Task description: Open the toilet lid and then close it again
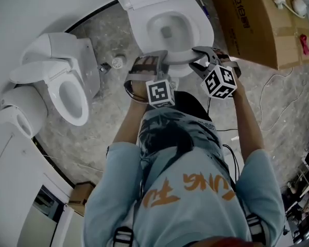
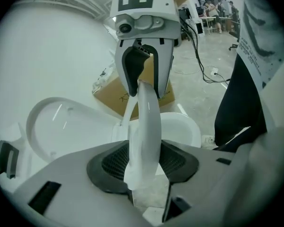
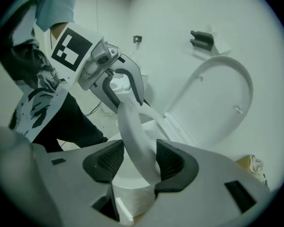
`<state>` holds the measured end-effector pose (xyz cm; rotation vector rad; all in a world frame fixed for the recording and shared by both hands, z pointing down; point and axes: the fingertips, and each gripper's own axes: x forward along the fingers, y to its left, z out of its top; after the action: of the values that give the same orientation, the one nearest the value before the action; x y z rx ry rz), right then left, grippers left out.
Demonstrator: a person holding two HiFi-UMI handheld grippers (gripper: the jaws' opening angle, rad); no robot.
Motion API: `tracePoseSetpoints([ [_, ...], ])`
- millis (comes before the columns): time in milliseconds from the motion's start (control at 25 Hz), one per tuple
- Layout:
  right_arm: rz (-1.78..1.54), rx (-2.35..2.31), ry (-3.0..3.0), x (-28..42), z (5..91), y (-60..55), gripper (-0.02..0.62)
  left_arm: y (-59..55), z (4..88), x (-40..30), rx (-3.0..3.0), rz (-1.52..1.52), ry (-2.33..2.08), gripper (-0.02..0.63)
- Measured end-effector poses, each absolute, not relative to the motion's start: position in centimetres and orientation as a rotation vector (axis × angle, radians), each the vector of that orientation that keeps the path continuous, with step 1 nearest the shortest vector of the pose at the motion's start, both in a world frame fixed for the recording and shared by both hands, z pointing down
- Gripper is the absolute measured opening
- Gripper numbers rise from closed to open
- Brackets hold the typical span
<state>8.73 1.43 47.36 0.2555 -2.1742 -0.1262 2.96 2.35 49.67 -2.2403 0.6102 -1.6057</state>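
The person (image 1: 180,189) is standing right at the front of the toilet and is reaching both arms down to it. The left claw (image 2: 143,167) is squeezing a thin white ring (image 2: 149,117). The right claw (image 3: 139,167) is squeezing the same ring a little way along. The black pads (image 2: 109,162) are pressing on it from both sides, so neither claw is loose.

I think this ring is the seat part. The toilet lid (image 3: 217,103) is standing up tall at the back, behind the ring, with its inside face showing. The toilet bowl (image 2: 182,129) is sitting below the ring.

The thing to watch is where the ring and lid are turning. That spot looks to be at the far side of the toilet, away from the person, and the claws are holding the near edge. The bit of ring between the claws is running from left to right. So I am guessing it can only swing up and away, or down toward the person.

Both hands are just as near, one on each side of the middle. Both claws are pointing forward and down, with their marker cubes (image 1: 159,92) facing up.
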Motion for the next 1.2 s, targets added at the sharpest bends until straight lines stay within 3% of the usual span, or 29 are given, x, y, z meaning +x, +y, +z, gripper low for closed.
tracePoseSetpoints([
  [560,-0.395,0.662,-2.11,5.9,37.2,-10.1,0.186,-8.5,39.2,-0.6,-2.279,-1.436,0.93,0.202],
  [1200,-0.309,1.031,-2.032,2.4,31.9,-24.7,0.192,-22.5,33.8,-5.2,-2.349,-1.271,1.11,0.2],
])
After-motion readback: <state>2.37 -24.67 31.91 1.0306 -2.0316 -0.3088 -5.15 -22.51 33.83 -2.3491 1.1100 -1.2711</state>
